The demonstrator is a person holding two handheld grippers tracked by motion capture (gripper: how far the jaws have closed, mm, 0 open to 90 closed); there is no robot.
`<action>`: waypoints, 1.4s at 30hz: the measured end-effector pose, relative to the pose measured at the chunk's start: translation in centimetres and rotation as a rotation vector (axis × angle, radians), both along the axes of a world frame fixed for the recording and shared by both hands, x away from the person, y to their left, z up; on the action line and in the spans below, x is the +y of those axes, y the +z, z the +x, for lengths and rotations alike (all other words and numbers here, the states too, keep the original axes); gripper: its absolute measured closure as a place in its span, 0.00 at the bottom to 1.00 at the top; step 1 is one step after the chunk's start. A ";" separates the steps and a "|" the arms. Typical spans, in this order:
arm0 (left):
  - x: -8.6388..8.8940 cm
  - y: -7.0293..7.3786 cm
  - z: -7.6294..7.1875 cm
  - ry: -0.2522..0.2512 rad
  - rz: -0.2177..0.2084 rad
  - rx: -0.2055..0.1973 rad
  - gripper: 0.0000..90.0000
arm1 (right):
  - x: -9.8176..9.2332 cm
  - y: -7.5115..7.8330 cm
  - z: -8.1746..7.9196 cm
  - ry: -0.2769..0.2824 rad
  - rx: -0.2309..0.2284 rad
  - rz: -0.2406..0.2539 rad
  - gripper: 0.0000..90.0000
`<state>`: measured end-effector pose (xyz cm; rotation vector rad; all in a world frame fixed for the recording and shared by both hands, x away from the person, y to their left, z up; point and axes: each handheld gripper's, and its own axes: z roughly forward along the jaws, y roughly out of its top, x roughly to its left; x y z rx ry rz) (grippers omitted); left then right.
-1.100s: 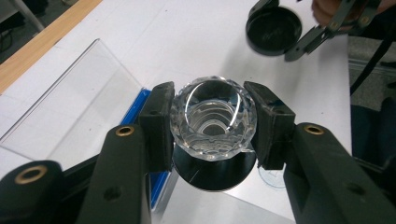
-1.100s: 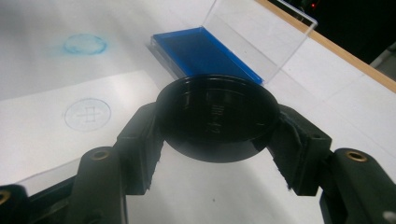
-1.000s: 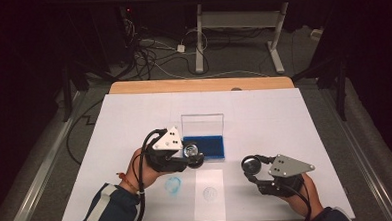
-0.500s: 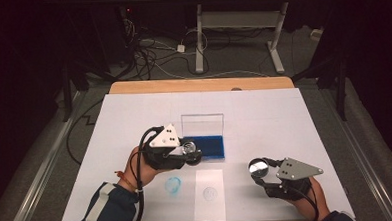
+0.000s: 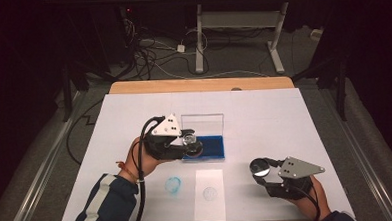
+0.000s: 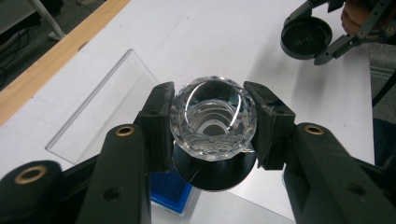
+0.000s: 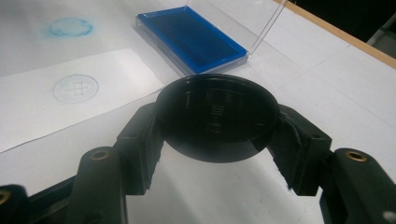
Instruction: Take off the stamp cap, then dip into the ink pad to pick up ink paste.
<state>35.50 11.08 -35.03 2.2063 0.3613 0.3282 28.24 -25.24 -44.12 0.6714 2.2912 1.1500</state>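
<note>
My left gripper (image 5: 191, 143) is shut on a clear faceted stamp (image 6: 213, 116) with a round black base, and holds it at the left edge of the blue ink pad (image 5: 213, 145). The pad's clear lid (image 5: 203, 122) stands up behind it. At the front right, my right gripper (image 5: 261, 168) is shut on a round black cap (image 7: 217, 114), held just above the white table cover. That cap (image 6: 306, 37) shows far off in the left gripper view too. A white paper slip (image 5: 210, 210) with a faint round blue print (image 5: 210, 192) lies between the hands.
A smudged blue ring (image 5: 173, 185) marks the white cover to the left of the slip. The wooden table edge (image 5: 198, 84) runs along the back. Cables and desk legs fill the dark floor beyond.
The right gripper with the cap has shifted slightly to the right. The left gripper keeps the stamp by the ink pad, nearly still.
</note>
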 end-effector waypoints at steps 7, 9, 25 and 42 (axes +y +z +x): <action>-0.5 1.4 0.7 -0.008 0.019 -0.006 0.60 | 0.0 0.1 0.2 0.003 0.002 0.002 0.43; -0.7 1.8 1.0 -0.010 0.026 -0.006 0.60 | 0.1 0.0 0.2 0.005 0.005 0.003 0.43; -2.7 0.8 4.9 0.010 0.111 0.062 0.60 | -0.2 0.0 0.3 0.003 0.015 0.008 0.43; -5.3 -4.3 6.1 0.019 0.200 0.125 0.60 | 0.2 -0.1 0.4 0.018 0.008 -0.014 0.43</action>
